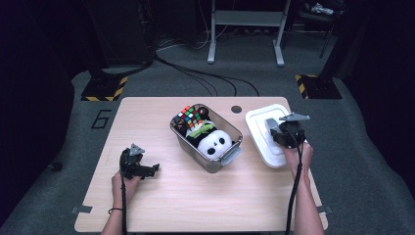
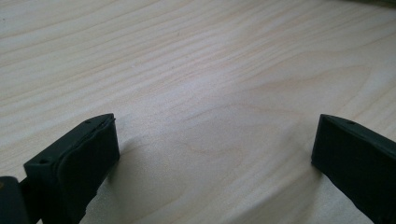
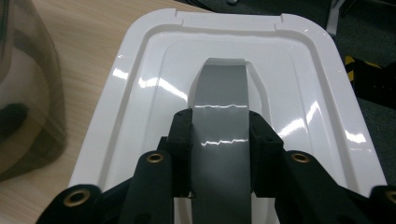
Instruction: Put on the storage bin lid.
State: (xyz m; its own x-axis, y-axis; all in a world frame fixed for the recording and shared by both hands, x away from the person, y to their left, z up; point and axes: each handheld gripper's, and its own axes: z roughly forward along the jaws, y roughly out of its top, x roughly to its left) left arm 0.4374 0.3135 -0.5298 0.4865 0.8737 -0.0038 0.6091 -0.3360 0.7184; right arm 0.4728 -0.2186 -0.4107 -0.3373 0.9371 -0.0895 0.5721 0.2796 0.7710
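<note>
The pale wood worktop (image 1: pixel 161 196) carries a clear bin (image 1: pixel 222 161) of toys at centre. Just right of the bin sits the white lid (image 1: pixel 257 122), near the right edge. The right tongs (image 3: pixel 219 135) pinch its grey handle (image 3: pixel 219 88). The left tongs (image 2: pixel 215 154) are spread over bare wood.

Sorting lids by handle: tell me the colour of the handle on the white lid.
Grey, glossy. The handle on the lid shows best in the right gripper view.
</note>
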